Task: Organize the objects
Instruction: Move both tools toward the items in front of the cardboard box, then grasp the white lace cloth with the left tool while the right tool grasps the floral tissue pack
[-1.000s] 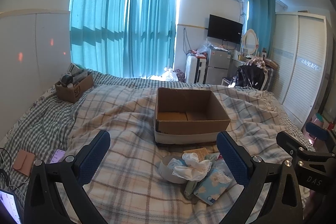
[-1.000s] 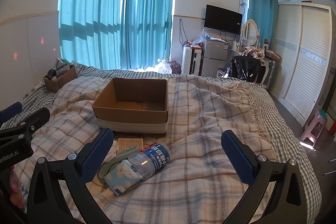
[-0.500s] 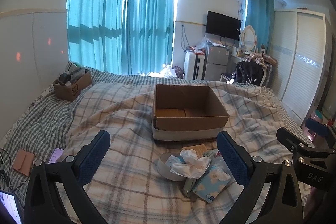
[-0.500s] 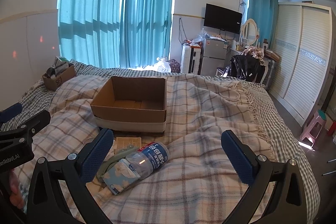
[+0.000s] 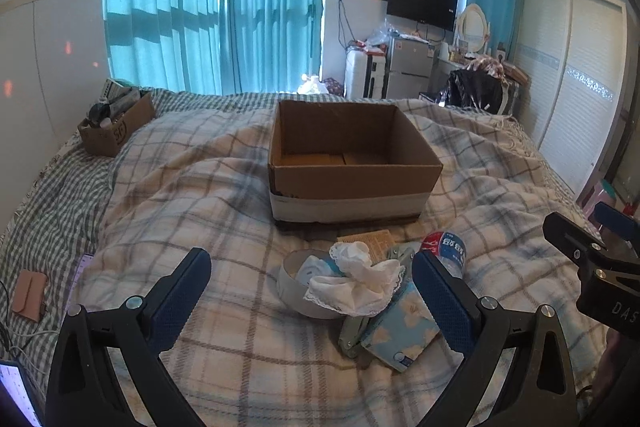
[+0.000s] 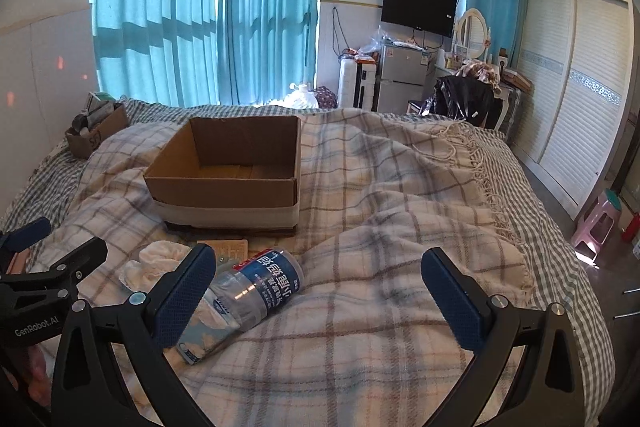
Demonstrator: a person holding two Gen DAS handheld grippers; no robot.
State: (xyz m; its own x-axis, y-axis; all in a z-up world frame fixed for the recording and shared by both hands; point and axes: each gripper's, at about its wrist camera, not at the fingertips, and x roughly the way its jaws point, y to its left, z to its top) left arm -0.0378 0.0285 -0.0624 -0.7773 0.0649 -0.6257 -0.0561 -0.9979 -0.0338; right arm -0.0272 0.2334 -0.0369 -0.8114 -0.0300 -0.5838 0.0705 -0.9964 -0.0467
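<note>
While the left gripper (image 5: 310,281) hung wide open with the white crumpled cloth (image 5: 356,281) on its round grey bowl (image 5: 294,283) just ahead between its jaws, the right gripper (image 6: 320,277), also spread and empty, had the clear blue-labelled plastic bottle (image 6: 260,287) lying diagonally beside its left finger. Items beneath stayed partly hidden; the open brown cardboard box (image 5: 352,163) sat beyond.

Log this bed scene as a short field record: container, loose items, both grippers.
container: open cardboard box, upright on the plaid blanket, nothing visible inside
loose items: water bottle on its side, tissue pack, white cloth draped over a tape roll, all clustered in front of the box
left gripper: open, empty, above the cluster
right gripper: open, empty, bottle by its left finger
background: small box of clutter by the wall
</note>
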